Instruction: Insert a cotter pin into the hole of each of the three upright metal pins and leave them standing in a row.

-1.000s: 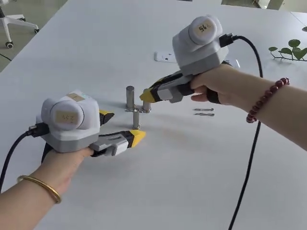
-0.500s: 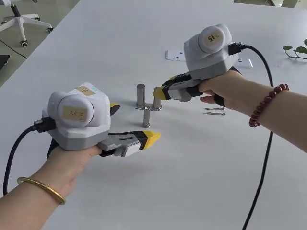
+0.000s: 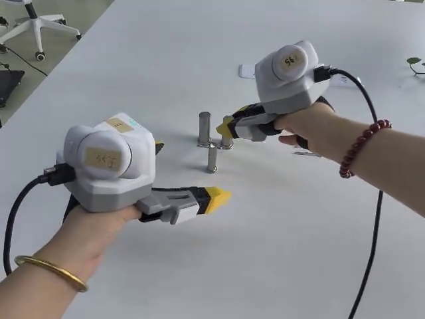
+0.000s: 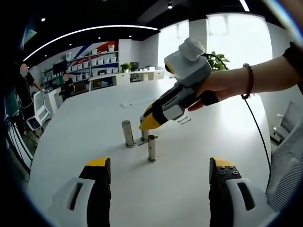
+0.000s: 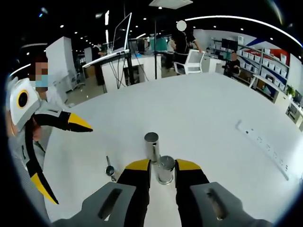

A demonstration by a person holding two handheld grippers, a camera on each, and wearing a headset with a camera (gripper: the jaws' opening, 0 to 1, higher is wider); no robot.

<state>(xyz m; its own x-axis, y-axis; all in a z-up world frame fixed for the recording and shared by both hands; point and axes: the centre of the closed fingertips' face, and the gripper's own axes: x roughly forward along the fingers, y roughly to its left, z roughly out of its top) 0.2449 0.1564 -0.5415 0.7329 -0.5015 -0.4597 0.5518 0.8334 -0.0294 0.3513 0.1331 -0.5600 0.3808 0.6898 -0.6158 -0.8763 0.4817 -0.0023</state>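
Metal pins [image 3: 204,127] silver-grey, table [image 3: 265,252] plain white. Left gripper [image 3: 189,171] and right gripper [image 3: 226,127] pale grey, jaws black with yellow tips. Bracelet [image 3: 362,143] dark red beads, bangle [image 3: 50,269] gold.

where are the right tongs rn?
Head view: right tongs at the rear metal pin, just right of the tall pin. Right gripper view shows that rear pin between the jaws.

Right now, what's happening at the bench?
A person holds a gripper in each hand over a white table. The right gripper has its jaws on either side of one upright metal pin, with two more pins standing close by; I can't tell whether it is clamped. The left gripper hovers open nearby, holding nothing.
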